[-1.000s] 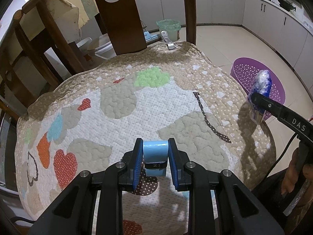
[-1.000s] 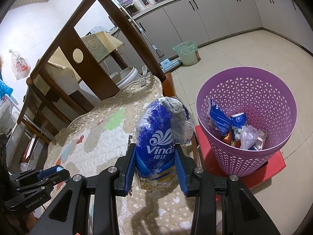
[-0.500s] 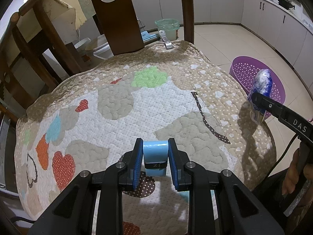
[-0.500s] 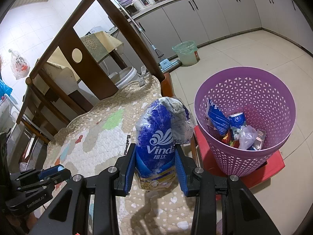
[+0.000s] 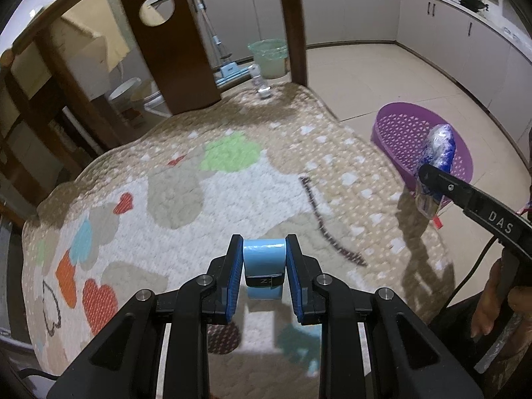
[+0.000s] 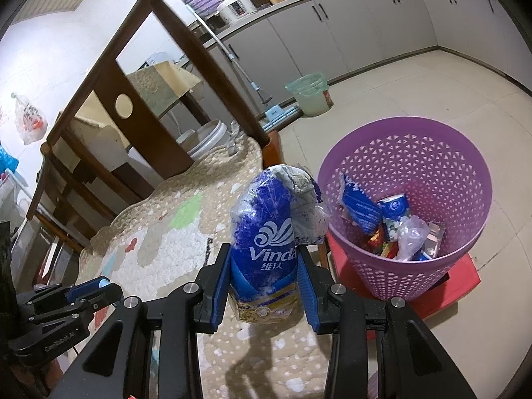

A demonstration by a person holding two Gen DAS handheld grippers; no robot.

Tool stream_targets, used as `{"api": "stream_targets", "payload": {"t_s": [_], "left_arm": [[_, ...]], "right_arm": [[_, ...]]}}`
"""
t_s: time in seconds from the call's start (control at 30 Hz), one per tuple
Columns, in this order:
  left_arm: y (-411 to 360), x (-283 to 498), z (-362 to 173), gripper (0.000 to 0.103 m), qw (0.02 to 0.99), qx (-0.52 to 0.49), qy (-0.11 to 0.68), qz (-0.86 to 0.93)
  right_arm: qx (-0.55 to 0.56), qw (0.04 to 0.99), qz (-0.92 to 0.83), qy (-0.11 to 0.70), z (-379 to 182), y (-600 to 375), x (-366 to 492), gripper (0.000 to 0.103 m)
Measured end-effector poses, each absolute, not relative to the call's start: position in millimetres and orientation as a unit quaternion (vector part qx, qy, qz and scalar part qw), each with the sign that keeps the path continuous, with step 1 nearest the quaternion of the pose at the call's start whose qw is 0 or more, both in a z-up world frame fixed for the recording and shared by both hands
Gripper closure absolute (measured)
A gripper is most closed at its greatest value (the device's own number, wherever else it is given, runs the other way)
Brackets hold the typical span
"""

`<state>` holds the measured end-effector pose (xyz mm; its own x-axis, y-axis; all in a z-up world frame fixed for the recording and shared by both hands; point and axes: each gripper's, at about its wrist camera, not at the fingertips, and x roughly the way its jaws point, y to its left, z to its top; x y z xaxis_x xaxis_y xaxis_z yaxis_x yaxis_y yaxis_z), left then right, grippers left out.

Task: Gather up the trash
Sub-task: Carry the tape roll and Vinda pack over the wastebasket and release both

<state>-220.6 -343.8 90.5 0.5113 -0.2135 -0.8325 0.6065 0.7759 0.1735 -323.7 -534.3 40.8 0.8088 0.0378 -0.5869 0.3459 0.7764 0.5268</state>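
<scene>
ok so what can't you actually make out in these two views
- Small blue item, left wrist view: the left tool covers its sides; what it is stays unclear.
- Purple basket contents, right wrist view: lower layers hidden by top wrappers.
- Vinda wrapper: bottom print too small.

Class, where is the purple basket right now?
The purple basket stands on a red stool on the floor, right of the quilted seat.

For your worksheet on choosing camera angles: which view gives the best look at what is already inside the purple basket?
The right wrist view: it looks down into the purple basket, showing wrappers and crumpled plastic at the bottom. The left wrist view shows only the far rim and inner wall, partly hidden behind the blue tissue wrapper that the right gripper holds.
</scene>
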Motion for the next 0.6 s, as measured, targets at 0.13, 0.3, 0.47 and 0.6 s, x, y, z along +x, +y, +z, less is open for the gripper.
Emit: {"api": "stream_targets", "payload": {"t_s": [0.13,0.3,0.47,0.6], "left_arm": [[-364.5,-218.6,96.5,0.079,0.837,0.226,0.423,-0.264],[-394.5,-221.2,101.1,0.079,0.833,0.236,0.409,-0.29],[-428.9,-221.7,105.0,0.079,0.825,0.23,0.405,-0.32],[-465.0,-221.6,103.9,0.079,0.817,0.231,0.397,-0.35]], "right_arm": [[0.335,0.891,-0.105,0.288,40.9,-548.5,-328.2,0.063],[0.354,0.884,-0.128,0.277,40.3,-568.8,-334.7,0.063],[0.359,0.882,-0.145,0.27,42.1,-582.7,-336.9,0.063],[0.351,0.881,-0.18,0.262,44.3,-600.4,-336.9,0.063]]}}
